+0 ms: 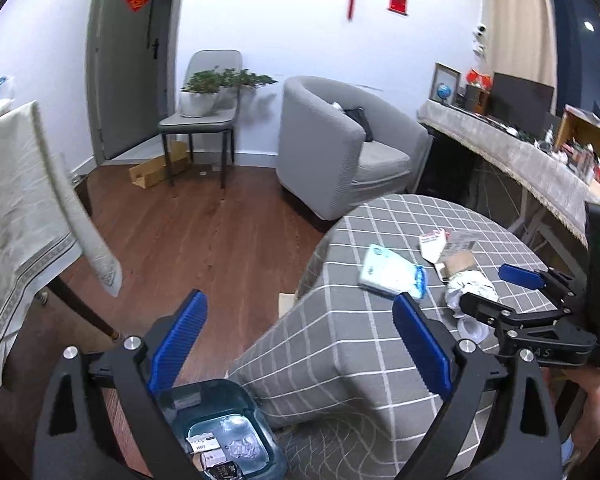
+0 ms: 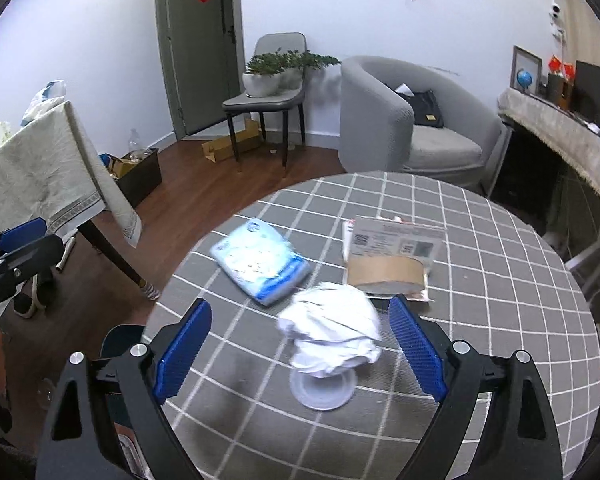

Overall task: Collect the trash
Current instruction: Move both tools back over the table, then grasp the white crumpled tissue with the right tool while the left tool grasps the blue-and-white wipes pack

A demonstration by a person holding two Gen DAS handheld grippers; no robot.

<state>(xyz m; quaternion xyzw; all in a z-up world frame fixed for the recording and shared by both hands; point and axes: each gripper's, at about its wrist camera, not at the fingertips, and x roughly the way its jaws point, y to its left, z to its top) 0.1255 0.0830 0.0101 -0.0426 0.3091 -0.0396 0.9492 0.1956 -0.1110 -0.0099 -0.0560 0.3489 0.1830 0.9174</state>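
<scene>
Fingers (image 2: 184, 346) on our right gripper (image 2: 300, 352) are spread wide, nothing clamped; crumpled white paper (image 2: 332, 334) sits between them on the checked counter (image 2: 500, 300), atop a clear plastic lid (image 2: 324, 390). Our left gripper (image 1: 300, 344) is also wide open and empty, over the counter edge above the blue trash bin (image 1: 224, 432). Blue-white packet (image 2: 260, 266) and brown parcel (image 2: 388, 268) lie further back on the counter.

Crumpled white paper wad (image 2: 332, 332) sits atop a clear plastic lid (image 2: 324, 390); beside it lie a blue-white tissue pack (image 2: 260, 266) and a brown labelled parcel (image 2: 392, 260).
</scene>
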